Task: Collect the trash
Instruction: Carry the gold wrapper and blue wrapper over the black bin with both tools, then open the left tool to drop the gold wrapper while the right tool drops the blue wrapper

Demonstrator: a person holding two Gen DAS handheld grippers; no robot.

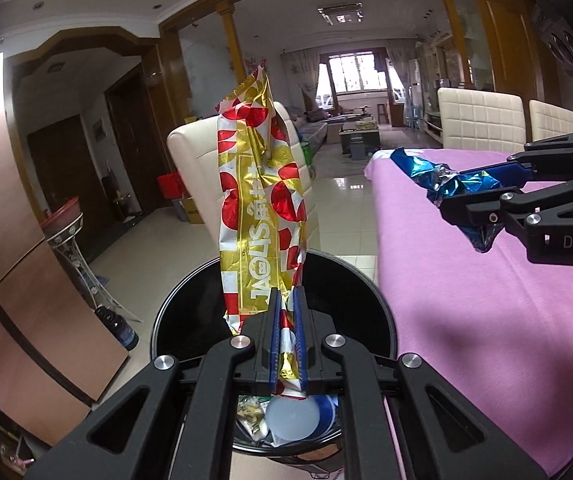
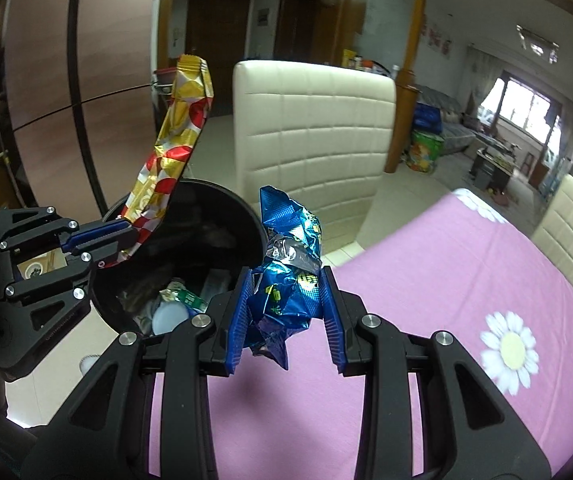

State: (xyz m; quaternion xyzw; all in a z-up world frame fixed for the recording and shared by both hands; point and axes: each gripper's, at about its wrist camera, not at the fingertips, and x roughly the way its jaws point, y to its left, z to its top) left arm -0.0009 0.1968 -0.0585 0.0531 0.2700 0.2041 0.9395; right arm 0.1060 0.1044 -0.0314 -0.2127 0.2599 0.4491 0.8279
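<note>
My left gripper (image 1: 287, 300) is shut on a long gold, red and white snack wrapper (image 1: 260, 184), which stands upright above the round black trash bin (image 1: 386, 320). In the right wrist view that wrapper (image 2: 170, 148) slants up from the left gripper (image 2: 126, 236) over the bin (image 2: 246, 216). My right gripper (image 2: 286, 276) is shut on a crumpled blue foil wrapper (image 2: 290, 268), held over the pink tablecloth (image 2: 426, 280) just right of the bin. From the left wrist view the right gripper (image 1: 458, 196) holds the blue wrapper (image 1: 446, 178) above the table's near corner.
The bin holds trash, including a white lid (image 1: 292, 420) and foil scraps. A cream padded chair (image 2: 310, 128) stands behind the bin. Two more chairs (image 1: 482, 116) line the table's far side. A metal stand (image 1: 68, 232) and dark bottle (image 1: 120, 326) sit left by the copper-coloured fridge (image 1: 26, 240).
</note>
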